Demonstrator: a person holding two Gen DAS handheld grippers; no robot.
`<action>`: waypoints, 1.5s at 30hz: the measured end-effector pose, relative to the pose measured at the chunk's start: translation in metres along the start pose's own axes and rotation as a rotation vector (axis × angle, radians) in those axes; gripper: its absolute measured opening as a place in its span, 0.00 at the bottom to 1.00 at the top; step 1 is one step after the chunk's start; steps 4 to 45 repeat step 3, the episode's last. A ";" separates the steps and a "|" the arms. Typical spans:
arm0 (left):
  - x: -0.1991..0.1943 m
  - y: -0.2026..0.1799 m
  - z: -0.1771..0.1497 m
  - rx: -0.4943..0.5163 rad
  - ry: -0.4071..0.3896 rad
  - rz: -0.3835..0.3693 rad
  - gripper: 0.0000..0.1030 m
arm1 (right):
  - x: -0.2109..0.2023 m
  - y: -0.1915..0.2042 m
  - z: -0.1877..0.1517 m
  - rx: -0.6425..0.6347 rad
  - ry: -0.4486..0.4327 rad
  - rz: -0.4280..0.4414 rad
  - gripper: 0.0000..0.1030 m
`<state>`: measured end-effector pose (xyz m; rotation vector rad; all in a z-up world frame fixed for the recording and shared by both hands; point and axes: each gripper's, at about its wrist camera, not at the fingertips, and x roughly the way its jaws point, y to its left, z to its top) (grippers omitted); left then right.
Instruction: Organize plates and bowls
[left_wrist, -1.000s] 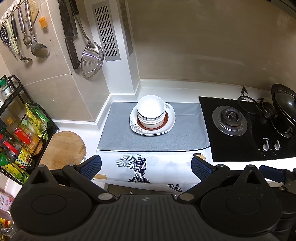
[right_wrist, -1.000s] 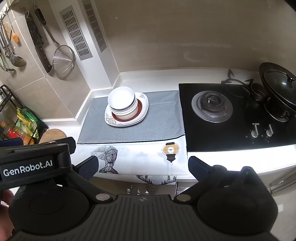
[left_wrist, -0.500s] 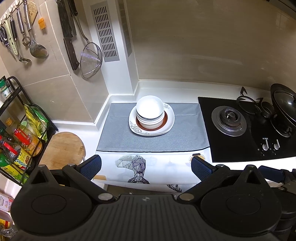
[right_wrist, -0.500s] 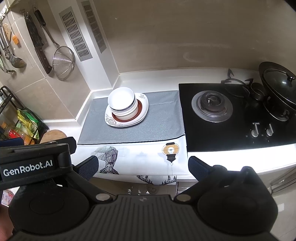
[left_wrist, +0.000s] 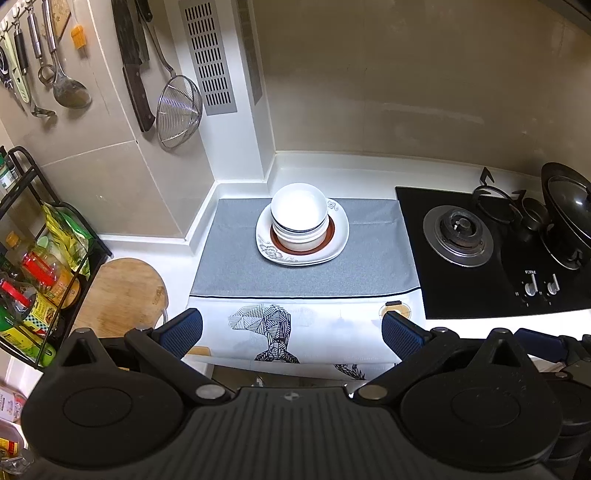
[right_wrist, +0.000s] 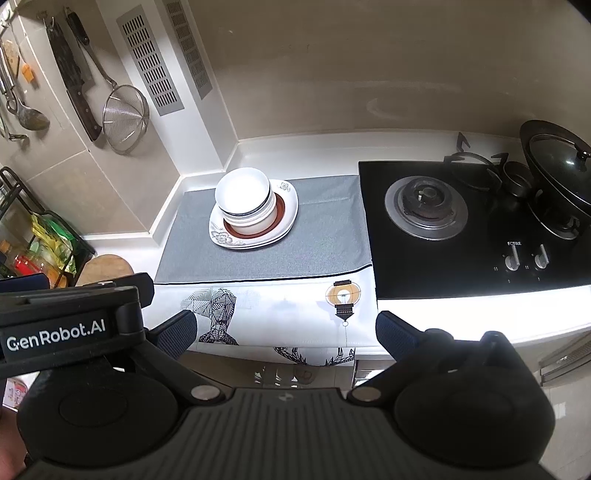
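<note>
A stack of white bowls (left_wrist: 299, 218) sits on stacked plates (left_wrist: 338, 242), a brown-rimmed one over a white flowered one, on a grey mat (left_wrist: 236, 273). The stack also shows in the right wrist view (right_wrist: 243, 199) on the plates (right_wrist: 286, 218). My left gripper (left_wrist: 291, 328) is open and empty, held back from the counter's front edge. My right gripper (right_wrist: 284, 328) is open and empty too, also short of the counter. The left gripper's body (right_wrist: 70, 325) shows at the left of the right wrist view.
A black gas hob (left_wrist: 480, 258) with a lidded wok (left_wrist: 569, 210) stands right of the mat. Utensils, a cleaver and a strainer (left_wrist: 179, 110) hang on the left wall. A wire rack of bottles (left_wrist: 33, 266) and a round wooden board (left_wrist: 122, 291) sit at the left.
Both views have shifted very slightly; the dishes have not moved and both grippers stay open.
</note>
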<state>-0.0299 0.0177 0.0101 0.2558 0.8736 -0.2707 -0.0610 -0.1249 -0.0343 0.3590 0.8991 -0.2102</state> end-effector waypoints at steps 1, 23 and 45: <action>0.001 0.002 0.000 0.001 0.001 -0.003 1.00 | 0.001 0.001 0.000 -0.001 0.000 0.001 1.00; 0.005 0.006 0.001 0.000 0.006 -0.006 1.00 | 0.003 0.003 0.001 -0.003 0.001 0.003 1.00; 0.005 0.006 0.001 0.000 0.006 -0.006 1.00 | 0.003 0.003 0.001 -0.003 0.001 0.003 1.00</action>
